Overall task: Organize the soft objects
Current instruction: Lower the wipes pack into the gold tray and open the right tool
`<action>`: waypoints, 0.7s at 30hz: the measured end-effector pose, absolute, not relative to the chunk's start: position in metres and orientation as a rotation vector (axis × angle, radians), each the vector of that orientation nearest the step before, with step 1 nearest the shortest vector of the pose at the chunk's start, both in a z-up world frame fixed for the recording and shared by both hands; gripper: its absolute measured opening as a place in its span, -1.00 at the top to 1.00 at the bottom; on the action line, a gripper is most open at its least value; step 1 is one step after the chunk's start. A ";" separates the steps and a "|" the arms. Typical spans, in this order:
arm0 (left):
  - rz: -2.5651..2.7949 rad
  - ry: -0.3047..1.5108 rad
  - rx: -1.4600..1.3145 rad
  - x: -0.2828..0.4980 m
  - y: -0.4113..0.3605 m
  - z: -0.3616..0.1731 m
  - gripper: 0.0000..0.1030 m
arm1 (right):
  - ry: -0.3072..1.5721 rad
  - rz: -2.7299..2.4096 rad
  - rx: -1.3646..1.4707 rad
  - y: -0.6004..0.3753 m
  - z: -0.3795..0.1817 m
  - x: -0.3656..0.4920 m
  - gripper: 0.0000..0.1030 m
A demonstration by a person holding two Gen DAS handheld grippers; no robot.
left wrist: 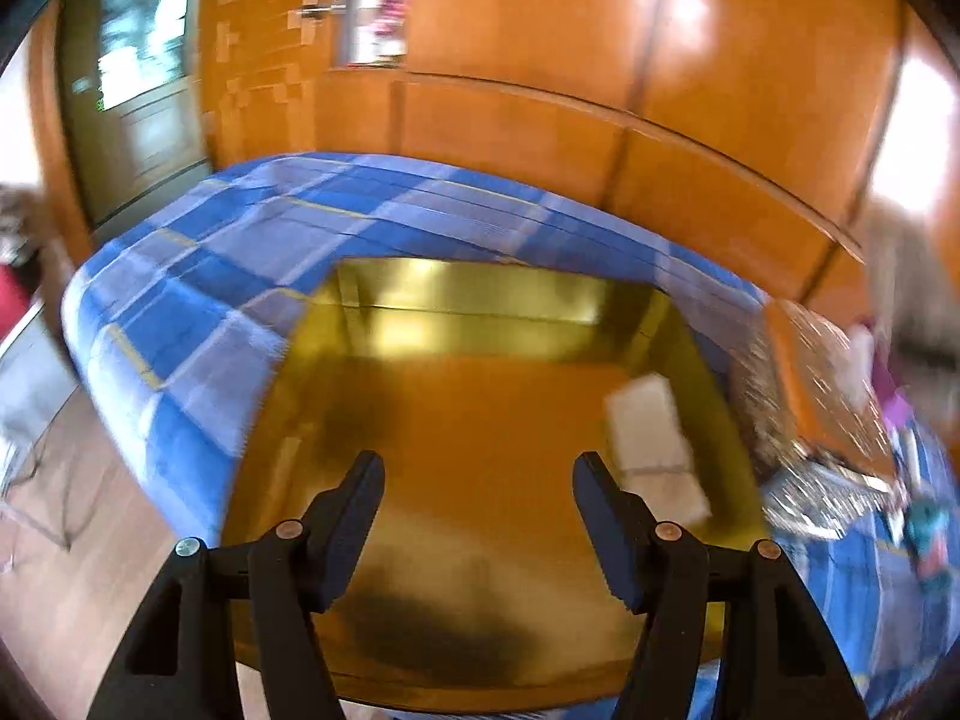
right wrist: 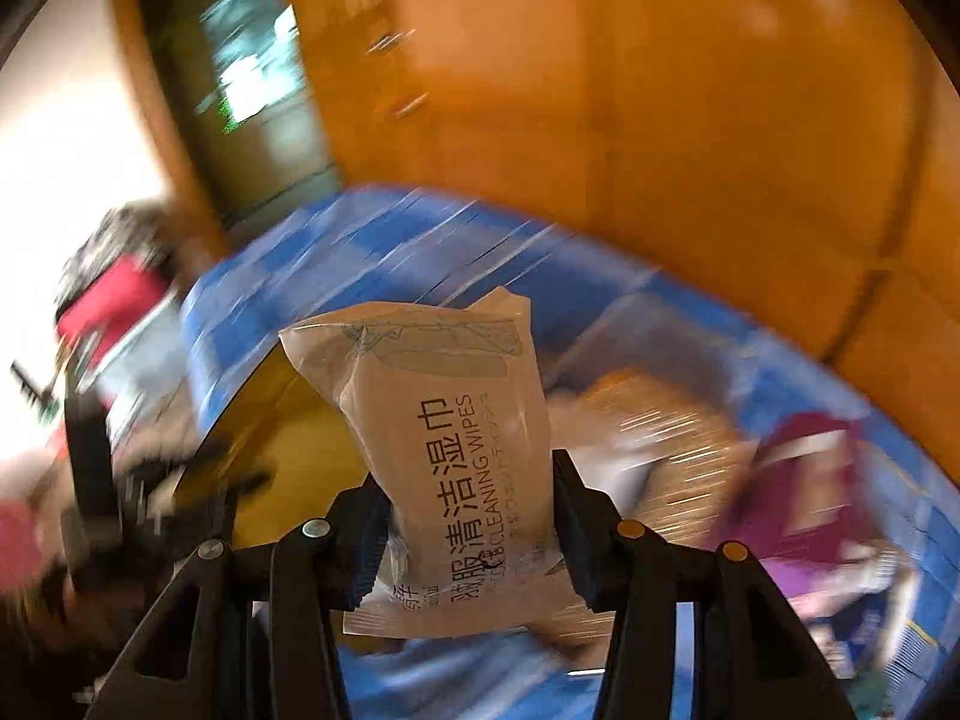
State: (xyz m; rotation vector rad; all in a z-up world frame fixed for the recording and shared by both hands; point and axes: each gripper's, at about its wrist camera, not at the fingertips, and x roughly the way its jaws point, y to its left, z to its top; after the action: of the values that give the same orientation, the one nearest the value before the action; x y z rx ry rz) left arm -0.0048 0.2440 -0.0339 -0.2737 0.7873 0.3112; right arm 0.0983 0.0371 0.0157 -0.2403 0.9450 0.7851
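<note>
While only the right view shows the wipes pack (right wrist: 450, 450), the left shows the box (left wrist: 480, 312).

light: bright, warm | glare: wood panels (left wrist: 690, 6) (top right) | blur: heavy motion smear | edges: fisheye-bent, dark corners

The left gripper (left wrist: 478, 480) points steeply down, jaws apart and empty. The right gripper (right wrist: 468, 498) tilts down, its jaws clamped on a wipes pack (right wrist: 444, 420).
</note>
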 end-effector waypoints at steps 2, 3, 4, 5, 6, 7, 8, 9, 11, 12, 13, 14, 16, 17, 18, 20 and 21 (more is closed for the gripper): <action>0.350 0.775 -0.292 -0.010 0.258 -0.032 -0.28 | 0.987 0.811 -0.276 0.062 -0.010 0.088 0.04; 0.364 0.770 -0.300 -0.012 0.263 -0.032 -0.28 | 1.010 0.821 -0.286 0.072 -0.022 0.085 0.04; 0.377 0.765 -0.308 -0.014 0.267 -0.032 -0.31 | 1.032 0.830 -0.291 0.082 -0.033 0.082 0.04; 0.387 0.760 -0.318 -0.016 0.271 -0.032 -0.34 | 1.051 0.836 -0.300 0.091 -0.043 0.081 0.04; 0.393 0.756 -0.324 -0.017 0.274 -0.032 -0.38 | 1.063 0.837 -0.313 0.095 -0.053 0.078 0.04; 0.400 0.751 -0.330 -0.017 0.276 -0.031 -0.41 | 1.076 0.834 -0.327 0.100 -0.061 0.076 0.03; 0.401 0.748 -0.332 -0.017 0.276 -0.031 -0.42 | 1.091 0.827 -0.341 0.106 -0.068 0.074 0.03; 0.398 0.746 -0.333 -0.018 0.274 -0.030 -0.43 | 1.106 0.820 -0.351 0.109 -0.076 0.074 0.01; 0.388 0.746 -0.328 -0.018 0.272 -0.030 -0.44 | 1.117 0.794 -0.371 0.113 -0.087 0.071 0.00; 0.382 0.747 -0.323 -0.018 0.270 -0.030 -0.45 | 1.118 0.788 -0.380 0.113 -0.091 0.072 -0.02; 0.378 0.747 -0.320 -0.016 0.269 -0.030 -0.46 | 1.121 0.787 -0.385 0.113 -0.093 0.071 -0.09; 0.376 0.747 -0.315 -0.016 0.267 -0.029 -0.46 | 1.124 0.791 -0.388 0.111 -0.094 0.069 -0.16; 0.372 0.743 -0.310 -0.016 0.265 -0.029 -0.46 | 1.106 0.790 -0.395 0.108 -0.091 0.063 -0.19; 0.371 0.743 -0.309 -0.016 0.264 -0.029 -0.46 | 1.098 0.785 -0.395 0.106 -0.089 0.062 -0.20; 0.369 0.743 -0.311 -0.016 0.263 -0.029 -0.46 | 1.091 0.786 -0.382 0.102 -0.085 0.060 -0.20; 0.360 0.738 -0.308 -0.017 0.261 -0.027 -0.46 | 1.075 0.784 -0.358 0.098 -0.078 0.056 -0.20; 0.359 0.734 -0.301 -0.017 0.259 -0.025 -0.46 | 1.061 0.779 -0.348 0.094 -0.074 0.054 -0.20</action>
State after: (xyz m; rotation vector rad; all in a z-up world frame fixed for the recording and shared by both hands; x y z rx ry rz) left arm -0.0170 0.2586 -0.0254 -0.3012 0.7335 0.3588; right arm 0.0540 0.0945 -0.0745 -0.3478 1.0608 0.7789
